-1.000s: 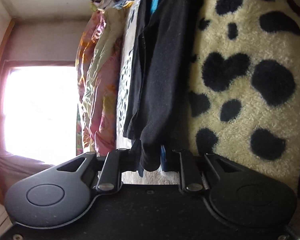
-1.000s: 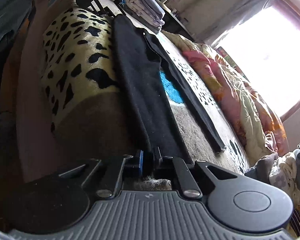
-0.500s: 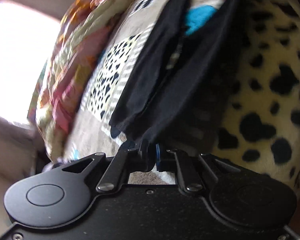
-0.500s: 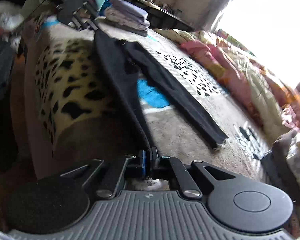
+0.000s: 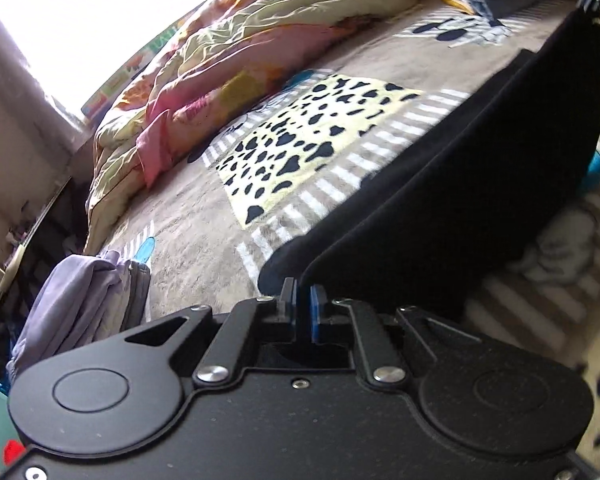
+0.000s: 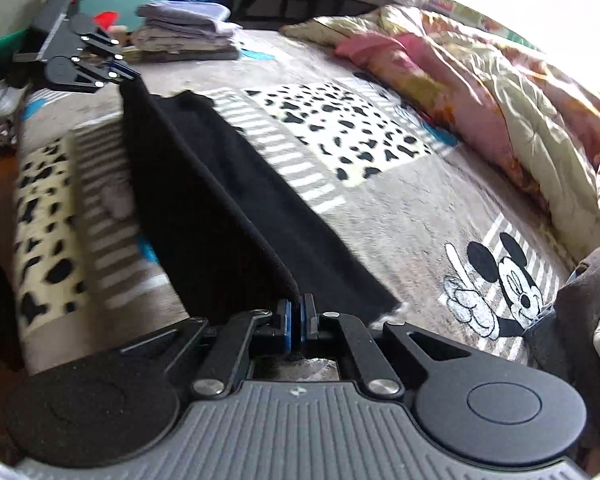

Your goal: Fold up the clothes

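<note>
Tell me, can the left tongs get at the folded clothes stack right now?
Probably not. The left tongs are shut on the black garment, stretched to the right tongs. The folded stack lies nearby, unobstructed.

A crumpled floral quilt [image 6: 480, 76] lies along the patterned blanket [image 6: 400, 216]

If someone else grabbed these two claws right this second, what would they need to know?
Left claw: shut on one end of the black garment.
Right claw: shut on the other end.
The garment is stretched between the two claws, its near edge lifted and the rest lying on the patterned bedspread.
A stack of folded clothes sits at the far end of the bed; a crumpled quilt lies along the window side.
Done: both ends gripped, edge raised.
Left: probably carry that edge across, lay it down, then finish folding and stack it.
</note>
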Demonstrator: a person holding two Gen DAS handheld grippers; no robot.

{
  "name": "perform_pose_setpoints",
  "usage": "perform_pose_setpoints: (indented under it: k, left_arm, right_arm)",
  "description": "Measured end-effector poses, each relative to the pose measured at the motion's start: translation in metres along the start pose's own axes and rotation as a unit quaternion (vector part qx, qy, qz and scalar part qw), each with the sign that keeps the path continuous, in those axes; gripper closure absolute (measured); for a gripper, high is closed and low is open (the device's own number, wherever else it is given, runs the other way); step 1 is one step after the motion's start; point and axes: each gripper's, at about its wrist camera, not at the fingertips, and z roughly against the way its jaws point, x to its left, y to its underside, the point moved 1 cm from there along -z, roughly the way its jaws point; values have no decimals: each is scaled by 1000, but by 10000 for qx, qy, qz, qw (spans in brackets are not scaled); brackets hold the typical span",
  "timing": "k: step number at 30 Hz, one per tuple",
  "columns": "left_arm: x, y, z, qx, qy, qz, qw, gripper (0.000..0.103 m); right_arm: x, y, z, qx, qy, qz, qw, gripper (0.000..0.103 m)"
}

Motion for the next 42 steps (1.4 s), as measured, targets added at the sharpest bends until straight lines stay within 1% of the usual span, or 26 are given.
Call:
perform_pose_setpoints:
  k: [8, 11, 15, 18, 22, 26, 29, 35, 42]
  left_arm:
    - [24, -32, -21, 143, -15, 202, 9997, 97]
    - [23, -42, -35, 275, -30, 213, 9994, 97]
    - [17, -43, -61, 548, 9, 227, 9982, 97]
    - [22, -40, -67, 622, 2, 321, 9975, 97]
    - [26, -35, -74, 674, -84, 413, 9968, 98]
    - [18, -35, -84, 649, -177, 387, 9970, 99]
    - [16, -36, -87, 635, -235, 387, 9969, 100]
    - [22, -35, -86, 562, -457, 535, 9959, 101]
    - [21, -29, -94, 599, -507, 680, 9946, 102]
  right_arm:
    - [-44, -6, -39, 132, -56, -441, 9989, 98]
    - [-58, -5, -55, 270, -161, -586, 9978, 98]
    - [-78, -3, -78, 378, -321, -890, 9948, 98]
    - [-87, -5, -89, 387, -400, -1049, 9929, 98]
    - [-95, -7, -97, 405, -483, -1176, 9911, 98]
    - [-101, -6, -110, 578, -533, -1312, 9882, 98]
    - [-104, -3, -116, 601, -540, -1460, 9860, 98]
    - [-104, -3, -116, 575, -516, -1457, 9863, 98]
    - [-101, -1, -118, 612, -490, -1424, 9867, 98]
